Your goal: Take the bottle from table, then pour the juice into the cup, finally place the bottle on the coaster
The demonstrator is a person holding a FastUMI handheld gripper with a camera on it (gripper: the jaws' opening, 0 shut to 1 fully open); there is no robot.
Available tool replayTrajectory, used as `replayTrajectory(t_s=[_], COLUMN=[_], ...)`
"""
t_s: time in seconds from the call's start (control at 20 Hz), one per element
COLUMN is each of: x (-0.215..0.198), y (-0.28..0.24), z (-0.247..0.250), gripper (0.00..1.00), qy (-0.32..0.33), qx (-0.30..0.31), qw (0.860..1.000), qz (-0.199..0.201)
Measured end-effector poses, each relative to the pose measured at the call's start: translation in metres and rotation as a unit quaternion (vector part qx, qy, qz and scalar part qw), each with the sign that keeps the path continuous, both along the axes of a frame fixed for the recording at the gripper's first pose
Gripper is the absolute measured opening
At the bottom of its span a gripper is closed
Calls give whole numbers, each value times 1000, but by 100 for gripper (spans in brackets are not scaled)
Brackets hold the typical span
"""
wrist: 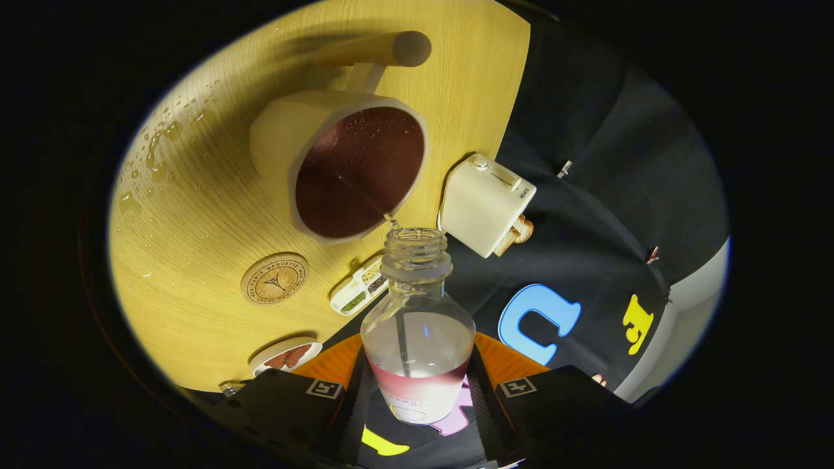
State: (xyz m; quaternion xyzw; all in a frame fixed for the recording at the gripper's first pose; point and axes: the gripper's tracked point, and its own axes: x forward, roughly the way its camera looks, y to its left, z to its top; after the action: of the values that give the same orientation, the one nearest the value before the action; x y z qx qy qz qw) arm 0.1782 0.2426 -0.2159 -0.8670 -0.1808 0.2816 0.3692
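Hand-held gripper clamps bottle, tipped toward cup.

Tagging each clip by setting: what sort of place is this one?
Probably a mock kitchen or breakfast table in a recording booth: a wooden table with a toaster holding bread, a cup, and a coaster. The gripper holds a bottle, pouring.

clear glossy plastic bottle, matt pale cup, wood-grain table beaded with wet drops, round wooden coaster
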Motion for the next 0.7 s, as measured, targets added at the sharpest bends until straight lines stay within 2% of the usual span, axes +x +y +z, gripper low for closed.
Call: replayTrajectory(t_s=[0.15, 0.7], x=[-2, 1], y=[6, 20], z=[2, 17], gripper=[71, 71], qy=[-6, -26], qx=[-11, -19], qw=[1000, 999], qz=[17, 38])
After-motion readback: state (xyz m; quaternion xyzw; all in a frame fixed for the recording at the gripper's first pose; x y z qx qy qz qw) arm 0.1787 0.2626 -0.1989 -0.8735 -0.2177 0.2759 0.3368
